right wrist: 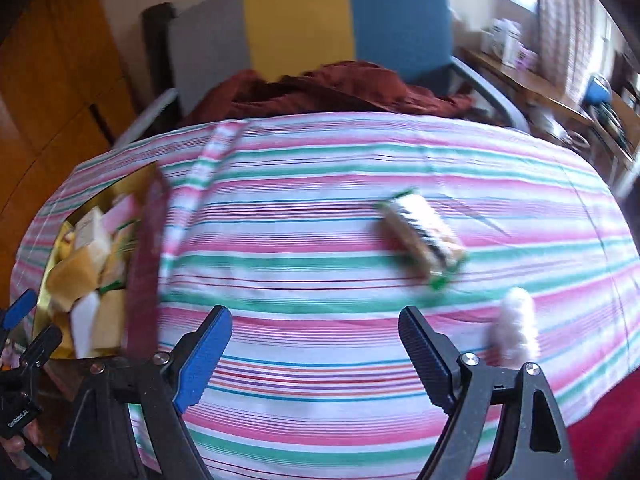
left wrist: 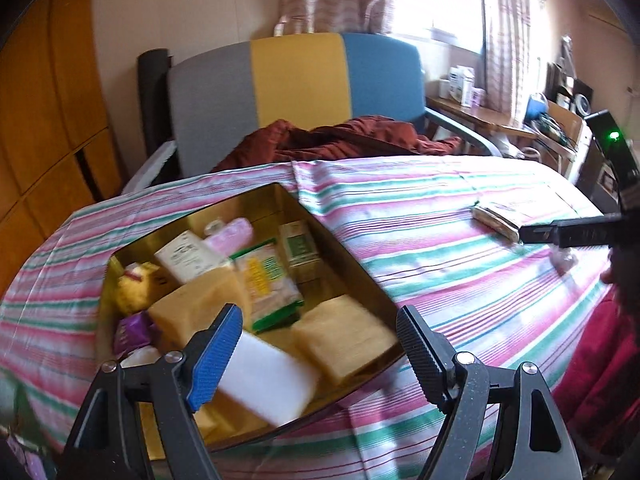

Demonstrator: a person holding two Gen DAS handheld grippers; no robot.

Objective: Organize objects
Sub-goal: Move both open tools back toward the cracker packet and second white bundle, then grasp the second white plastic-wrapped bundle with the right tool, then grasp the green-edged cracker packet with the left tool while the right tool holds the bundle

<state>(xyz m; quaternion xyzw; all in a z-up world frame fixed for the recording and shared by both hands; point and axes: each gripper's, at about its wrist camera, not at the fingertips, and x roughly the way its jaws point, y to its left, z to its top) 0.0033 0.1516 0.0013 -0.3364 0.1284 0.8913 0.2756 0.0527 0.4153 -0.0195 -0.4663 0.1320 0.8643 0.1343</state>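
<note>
An open gold-lined box (left wrist: 348, 256) sits on the striped tablecloth (left wrist: 440, 264), filled with several packets, yellow sponges and a white block (left wrist: 268, 380). My left gripper (left wrist: 320, 320) hovers open over the box's near corner; the white block lies below its blue finger, clear of the black one. A green-edged packet (right wrist: 420, 236) lies alone on the cloth, ahead and right of my right gripper (right wrist: 316, 316), which is open and holds nothing. A white fluffy piece (right wrist: 516, 328) lies beside its right finger. In the left wrist view the same packet (left wrist: 496, 220) lies next to the right gripper's black finger (left wrist: 560, 234).
A chair with a grey, yellow and blue back (left wrist: 296, 80) stands behind the table, with a rust-red cloth (left wrist: 340, 140) on its seat. A wooden wardrobe (left wrist: 48, 100) is at the left and a cluttered desk (left wrist: 492, 116) at the right. Red fabric (right wrist: 600, 432) lies at the table's near right.
</note>
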